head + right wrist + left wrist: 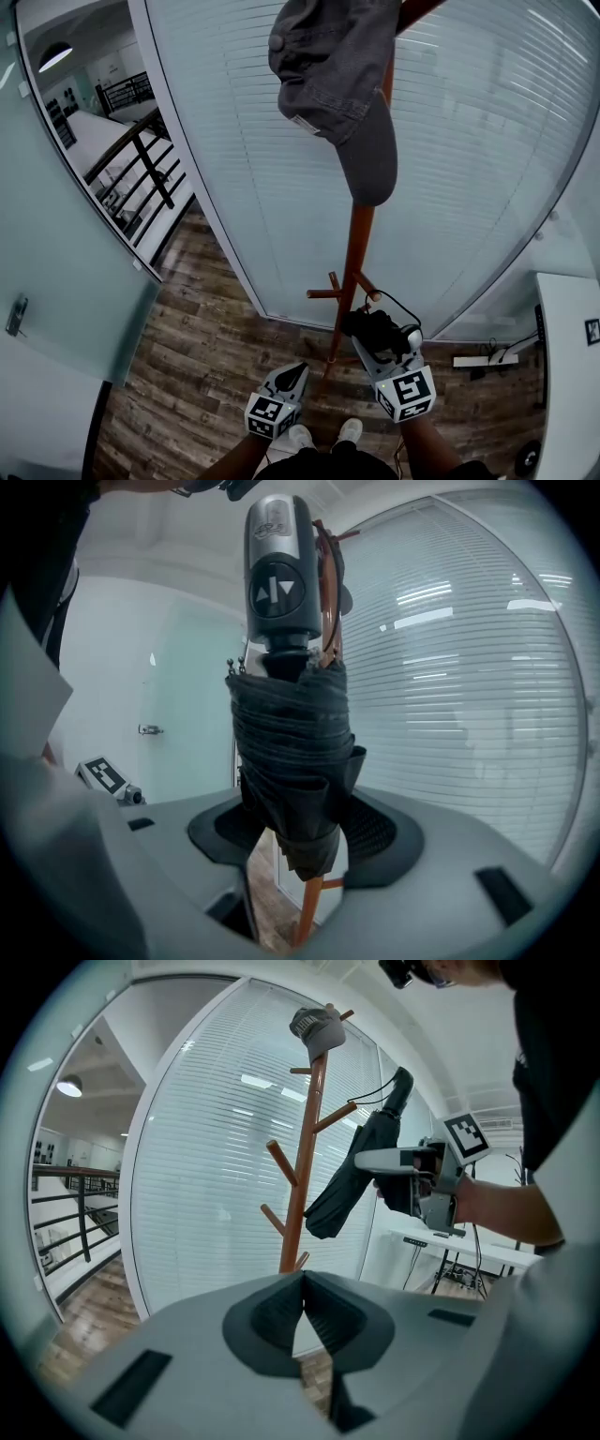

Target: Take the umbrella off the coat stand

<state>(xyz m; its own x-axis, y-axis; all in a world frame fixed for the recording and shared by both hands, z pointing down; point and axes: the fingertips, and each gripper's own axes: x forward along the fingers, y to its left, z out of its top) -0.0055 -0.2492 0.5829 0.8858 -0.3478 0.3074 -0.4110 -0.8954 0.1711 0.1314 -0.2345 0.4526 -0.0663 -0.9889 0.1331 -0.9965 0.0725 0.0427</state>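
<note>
Umbrella (291, 761) pinched mid-canopy in my right gripper (300, 832) for lifting off stand (302, 1176); left gripper (302, 1312) pressed together, empty.

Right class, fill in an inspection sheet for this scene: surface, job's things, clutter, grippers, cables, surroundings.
Surface: wood-plank floor.
Job's things: wooden coat stand upright. The folded dark umbrella is held beside it, handle end up. Whether its strap hooks a peg cannot be told.
Clutter: grey cap hanging at the stand's top.
Grippers: left gripper has its jaws together and is empty. The right gripper is closed on the umbrella.
Cables: power strip with leads on the floor by the white desk.
Surroundings: glass wall with blinds, and a railing beyond the glass.
</note>
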